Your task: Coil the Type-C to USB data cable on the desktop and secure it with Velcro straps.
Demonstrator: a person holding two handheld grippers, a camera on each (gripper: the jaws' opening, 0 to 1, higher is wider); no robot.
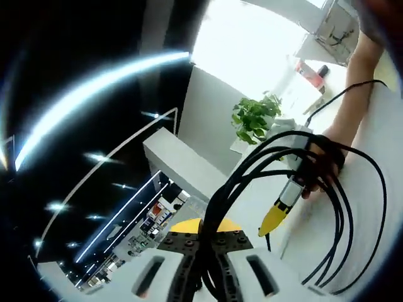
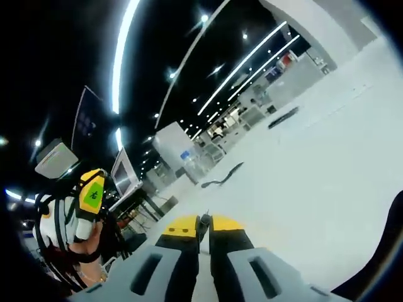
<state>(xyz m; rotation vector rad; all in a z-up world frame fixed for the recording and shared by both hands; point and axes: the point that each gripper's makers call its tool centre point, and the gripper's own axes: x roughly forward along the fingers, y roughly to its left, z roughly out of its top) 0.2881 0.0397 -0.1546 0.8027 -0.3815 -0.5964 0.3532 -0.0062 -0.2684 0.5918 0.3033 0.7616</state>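
In the left gripper view my left gripper (image 1: 203,251) is shut on a bundle of black cable loops (image 1: 343,207), which fan out up and to the right over the white desktop (image 1: 378,126). My right gripper (image 1: 269,229), yellow-tipped and held by a person's hand (image 1: 321,167), reaches into the loops from the right. In the right gripper view my right gripper (image 2: 203,225) has its jaws together on a small dark piece of cable (image 2: 203,219). At far left there, the left gripper (image 2: 90,196) holds the coil (image 2: 49,217). A black strap-like strip (image 2: 221,177) lies on the desktop (image 2: 315,163) ahead.
A potted green plant (image 1: 254,117) stands at the desk's far side, with a red-and-white item (image 1: 308,72) and a clear box (image 1: 334,28) beyond it. A second dark strip (image 2: 283,117) lies farther off on the desktop. A thin black lead (image 1: 343,94) runs along the person's arm.
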